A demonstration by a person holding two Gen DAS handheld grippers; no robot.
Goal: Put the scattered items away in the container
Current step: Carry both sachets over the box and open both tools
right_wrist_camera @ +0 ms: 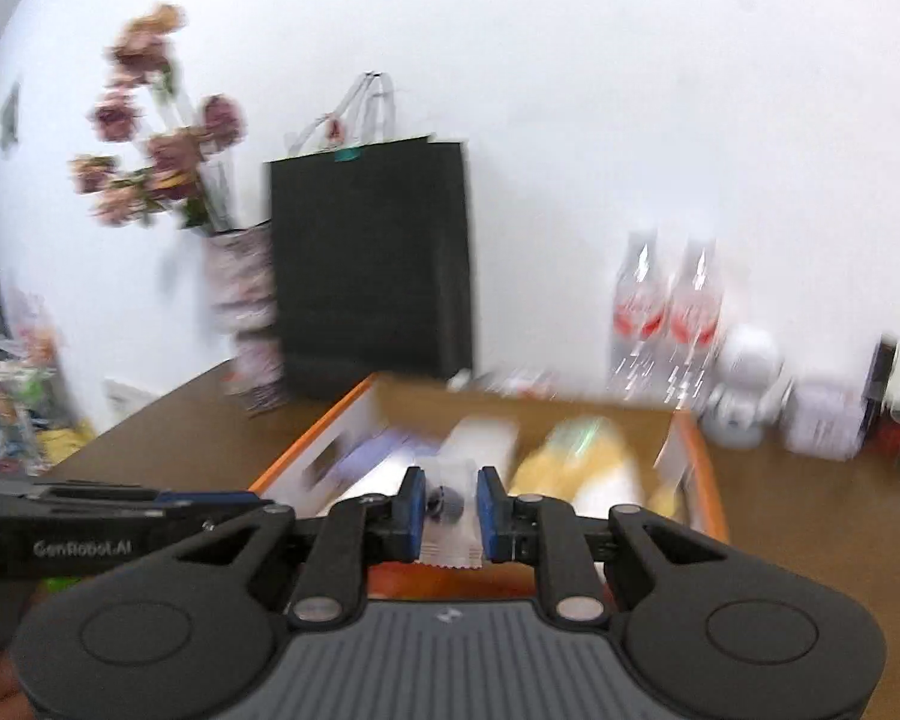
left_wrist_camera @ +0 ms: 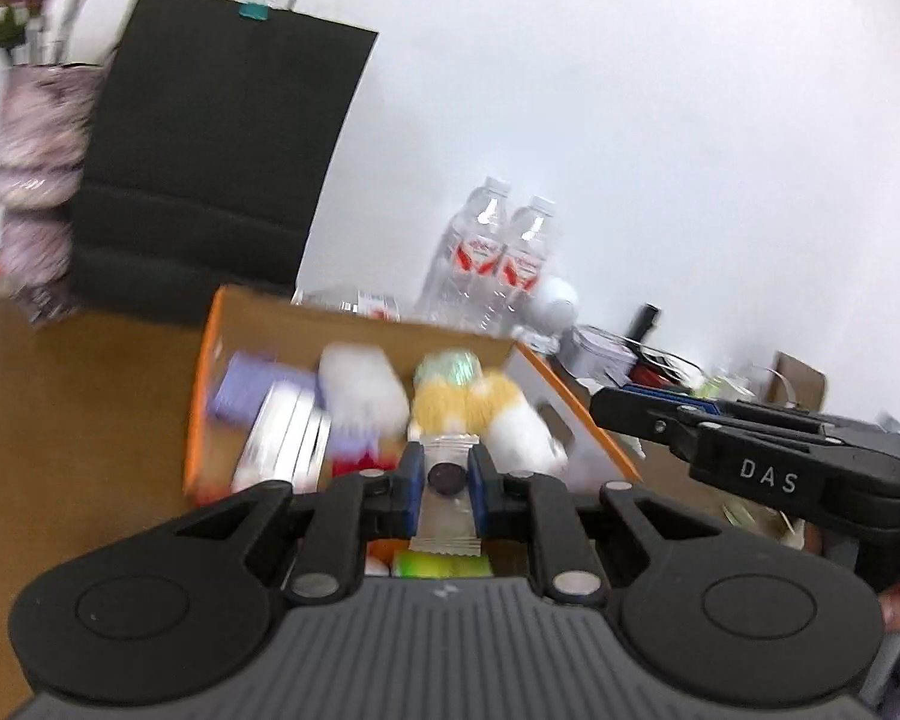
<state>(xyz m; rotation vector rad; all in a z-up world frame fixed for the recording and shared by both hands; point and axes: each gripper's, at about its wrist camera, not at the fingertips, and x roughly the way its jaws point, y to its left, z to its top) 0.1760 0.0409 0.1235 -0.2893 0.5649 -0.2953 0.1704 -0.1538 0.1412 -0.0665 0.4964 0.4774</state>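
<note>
An open cardboard box with orange edges (left_wrist_camera: 201, 360) sits on the brown table and holds several items: purple and white packets, a white pack, a yellow and white soft toy (left_wrist_camera: 480, 402). My left gripper (left_wrist_camera: 447, 480) is shut on a clear sachet with a dark round piece inside (left_wrist_camera: 447, 477), held over the box's near end. My right gripper (right_wrist_camera: 448, 507) is shut on a similar clear sachet (right_wrist_camera: 450, 504), also above the box (right_wrist_camera: 699, 462). The right gripper shows at the right of the left wrist view (left_wrist_camera: 750, 456). Both views are blurred.
A black paper bag (left_wrist_camera: 222, 168) and a vase of pink flowers (right_wrist_camera: 150, 120) stand behind the box. Two water bottles (left_wrist_camera: 498, 252), a white round figure (right_wrist_camera: 744, 384) and small clutter line the wall at the right. Bare brown tabletop (left_wrist_camera: 90, 408) lies left of the box.
</note>
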